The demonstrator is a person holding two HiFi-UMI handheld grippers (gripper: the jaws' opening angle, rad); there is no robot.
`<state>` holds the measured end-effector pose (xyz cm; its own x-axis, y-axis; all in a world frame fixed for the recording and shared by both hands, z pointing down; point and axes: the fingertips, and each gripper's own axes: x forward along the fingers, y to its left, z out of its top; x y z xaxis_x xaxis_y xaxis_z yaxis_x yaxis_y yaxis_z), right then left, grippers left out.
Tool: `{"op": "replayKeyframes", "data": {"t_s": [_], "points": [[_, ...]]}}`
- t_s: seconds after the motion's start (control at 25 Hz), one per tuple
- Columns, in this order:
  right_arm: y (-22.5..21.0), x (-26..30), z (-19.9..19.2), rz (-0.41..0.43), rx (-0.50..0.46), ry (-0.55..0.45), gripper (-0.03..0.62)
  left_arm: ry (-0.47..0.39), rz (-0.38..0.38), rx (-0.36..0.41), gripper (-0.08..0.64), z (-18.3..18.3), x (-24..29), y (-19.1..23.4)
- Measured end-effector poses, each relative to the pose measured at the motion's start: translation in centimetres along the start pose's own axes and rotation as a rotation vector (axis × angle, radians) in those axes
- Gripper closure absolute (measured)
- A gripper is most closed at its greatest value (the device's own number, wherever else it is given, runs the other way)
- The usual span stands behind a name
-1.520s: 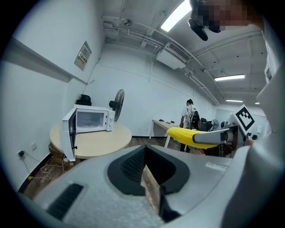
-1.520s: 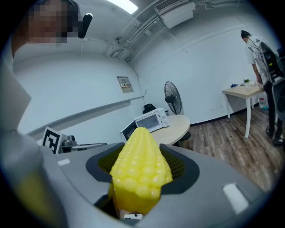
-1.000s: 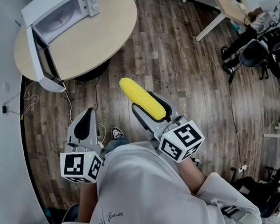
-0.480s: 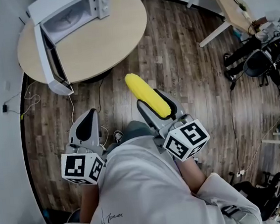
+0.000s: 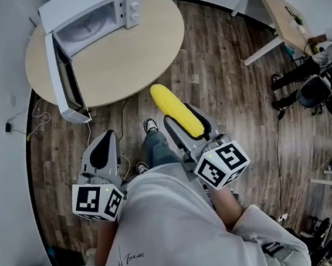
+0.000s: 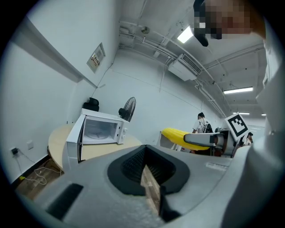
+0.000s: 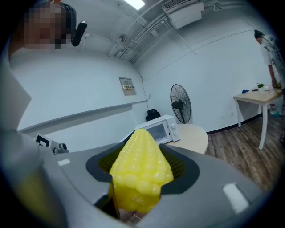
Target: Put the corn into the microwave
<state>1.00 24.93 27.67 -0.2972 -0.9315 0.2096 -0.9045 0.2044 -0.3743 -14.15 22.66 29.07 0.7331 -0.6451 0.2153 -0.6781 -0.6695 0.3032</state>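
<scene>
A person stands on a wood floor (image 5: 225, 76) with a gripper in each hand, facing a round worktop (image 5: 145, 49). The right gripper (image 5: 183, 119) is clamped on a yellow corn (image 5: 175, 109), which lies lengthwise between its jaws with its tip pointing toward the worktop. The corn is in the air over the floor, short of the worktop's edge. In the right gripper view the corn (image 7: 140, 171) fills the space between the jaws. The left gripper (image 5: 102, 143) hangs lower at the person's side, its jaws drawn together with nothing between them, as the left gripper view (image 6: 149, 178) shows. A white microwave (image 5: 92, 16) sits at the worktop's far side, its door (image 5: 65, 75) swung wide open. A fan (image 7: 180, 104) stands by the wall behind.
</scene>
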Motion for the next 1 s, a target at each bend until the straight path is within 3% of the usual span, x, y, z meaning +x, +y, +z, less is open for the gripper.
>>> {"op": "replayKeyframes", "data": {"t_s": [0.32, 1.0], "points": [[-4.3, 6.5, 2.6, 0.082, 0.008, 0.043, 0.331, -0.019, 0.088, -0.004, 0.568, 2.8, 6.0, 2.5], [-12.6, 16.7, 7.4, 0.220, 0.013, 0.091, 0.331, -0.027, 0.198, 0.022, 0.568, 7.2, 18.4, 5.2]]}}
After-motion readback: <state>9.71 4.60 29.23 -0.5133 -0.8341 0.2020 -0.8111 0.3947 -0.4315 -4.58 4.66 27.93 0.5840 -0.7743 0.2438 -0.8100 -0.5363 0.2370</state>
